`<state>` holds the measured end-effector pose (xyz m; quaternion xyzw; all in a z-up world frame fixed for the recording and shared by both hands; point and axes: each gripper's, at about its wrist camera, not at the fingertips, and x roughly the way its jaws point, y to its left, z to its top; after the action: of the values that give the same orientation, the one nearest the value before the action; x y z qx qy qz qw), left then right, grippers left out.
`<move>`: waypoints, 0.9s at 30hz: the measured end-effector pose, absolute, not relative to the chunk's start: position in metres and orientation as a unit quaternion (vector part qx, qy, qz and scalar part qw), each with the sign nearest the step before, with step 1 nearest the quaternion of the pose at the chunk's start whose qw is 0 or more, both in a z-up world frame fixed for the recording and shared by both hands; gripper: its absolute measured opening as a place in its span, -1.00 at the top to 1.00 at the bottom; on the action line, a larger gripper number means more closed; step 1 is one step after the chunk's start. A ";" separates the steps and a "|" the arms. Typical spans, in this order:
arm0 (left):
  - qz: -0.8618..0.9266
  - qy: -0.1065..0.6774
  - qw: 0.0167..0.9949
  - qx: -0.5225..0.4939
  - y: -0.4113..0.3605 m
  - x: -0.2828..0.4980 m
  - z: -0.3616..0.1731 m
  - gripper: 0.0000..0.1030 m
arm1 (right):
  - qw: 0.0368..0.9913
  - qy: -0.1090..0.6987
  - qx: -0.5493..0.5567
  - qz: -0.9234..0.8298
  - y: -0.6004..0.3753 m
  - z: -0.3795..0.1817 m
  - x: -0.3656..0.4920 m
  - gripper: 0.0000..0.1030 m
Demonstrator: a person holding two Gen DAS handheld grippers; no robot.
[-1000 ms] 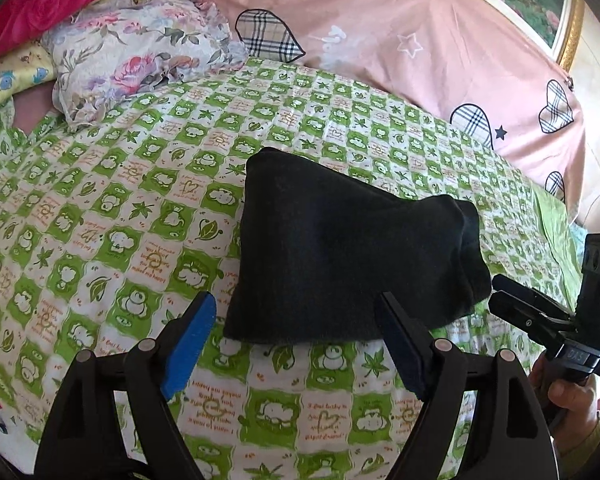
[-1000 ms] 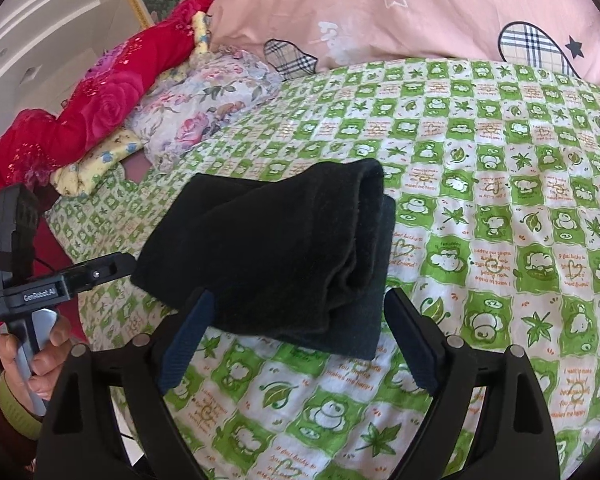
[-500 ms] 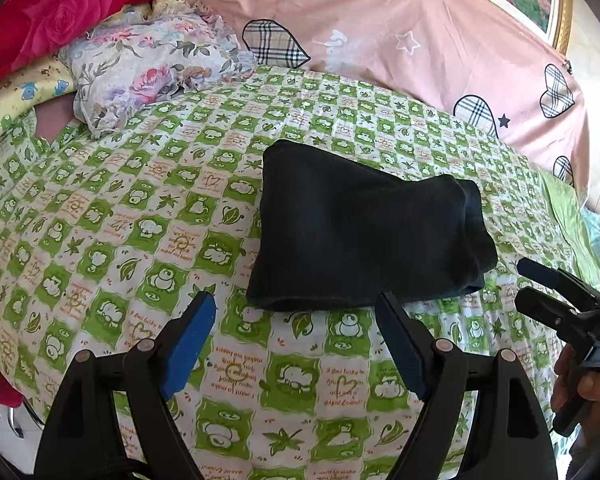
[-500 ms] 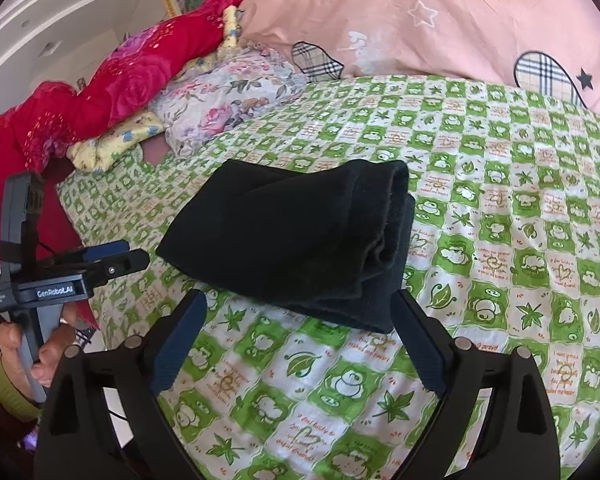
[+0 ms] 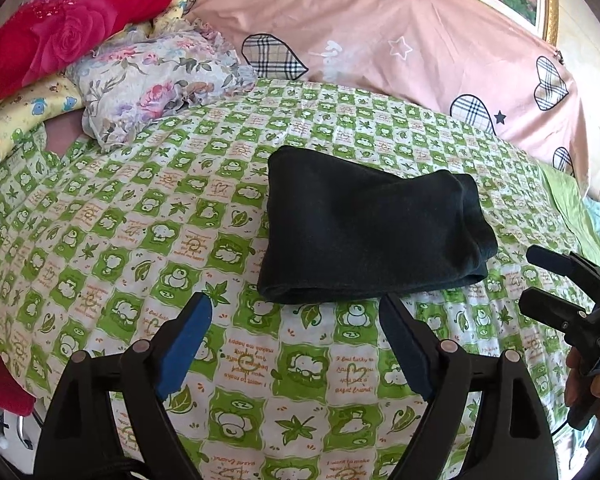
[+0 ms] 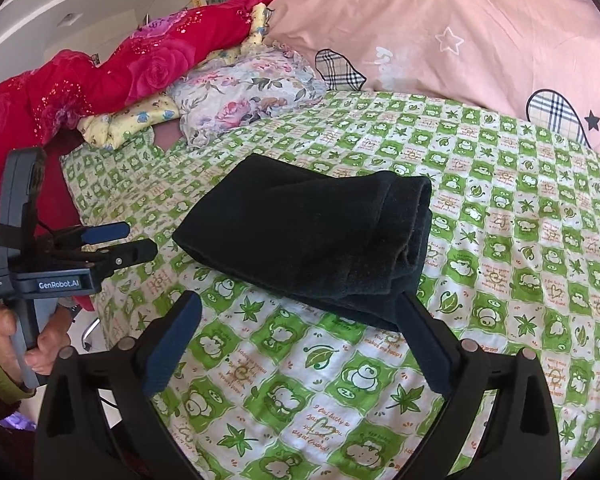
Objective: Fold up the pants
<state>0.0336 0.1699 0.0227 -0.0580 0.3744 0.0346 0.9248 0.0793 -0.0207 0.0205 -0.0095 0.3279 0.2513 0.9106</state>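
Observation:
The black pants lie folded into a thick rectangle on the green-and-white patterned bedsheet; they also show in the right wrist view. My left gripper is open and empty, held back just short of the near edge of the pants. My right gripper is open and empty, close to the pants' near edge, its right finger beside the fold. The right gripper shows at the right edge of the left wrist view. The left gripper shows at the left of the right wrist view.
A large pink quilt with plaid hearts lies along the back. A floral pillow, a yellow cloth and a red blanket are piled at the back left. The bed's edge drops off at the left.
Both grippers have pulled back and up from the folded pants, which now lie farther off in both views. The pants have not moved.

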 end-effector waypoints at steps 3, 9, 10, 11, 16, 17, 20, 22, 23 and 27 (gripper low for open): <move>0.033 0.376 0.925 -0.051 0.167 0.036 0.020 -0.70 | 0.912 0.329 -0.013 0.245 -0.018 0.018 0.079 -0.91; 0.037 0.375 0.925 -0.047 0.165 0.044 0.016 -0.72 | 0.912 0.334 -0.011 0.238 -0.018 0.011 0.083 -0.91; 0.038 0.376 0.925 -0.046 0.165 0.045 0.015 -0.72 | 0.912 0.336 -0.010 0.236 -0.018 0.010 0.084 -0.91; 0.039 0.377 0.924 -0.044 0.165 0.047 0.013 -0.72 | 0.912 0.337 -0.010 0.234 -0.018 0.008 0.085 -0.91; 0.051 0.380 0.923 -0.027 0.160 0.053 0.005 -0.73 | 0.914 0.340 -0.002 0.222 -0.020 0.002 0.089 -0.91; 0.054 0.381 0.923 -0.027 0.160 0.054 0.004 -0.73 | 0.914 0.340 -0.001 0.221 -0.020 0.002 0.090 -0.91; 0.059 0.385 0.921 -0.021 0.157 0.055 -0.002 -0.73 | 0.917 0.338 -0.006 0.211 -0.019 0.000 0.090 -0.91; 0.062 0.386 0.921 -0.012 0.154 0.056 -0.005 -0.73 | 0.919 0.335 -0.007 0.207 -0.019 -0.001 0.090 -0.92; 0.062 0.385 0.921 -0.009 0.152 0.056 -0.006 -0.73 | 0.920 0.335 -0.005 0.206 -0.020 -0.002 0.090 -0.92; 0.062 0.382 0.922 -0.001 0.149 0.056 -0.009 -0.74 | 0.921 0.334 0.004 0.199 -0.023 -0.005 0.091 -0.92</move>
<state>0.0561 0.1488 -0.0085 -0.0006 0.3818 0.0617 0.9222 0.0913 -0.0234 -0.0051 0.0043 0.3344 0.1987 0.9212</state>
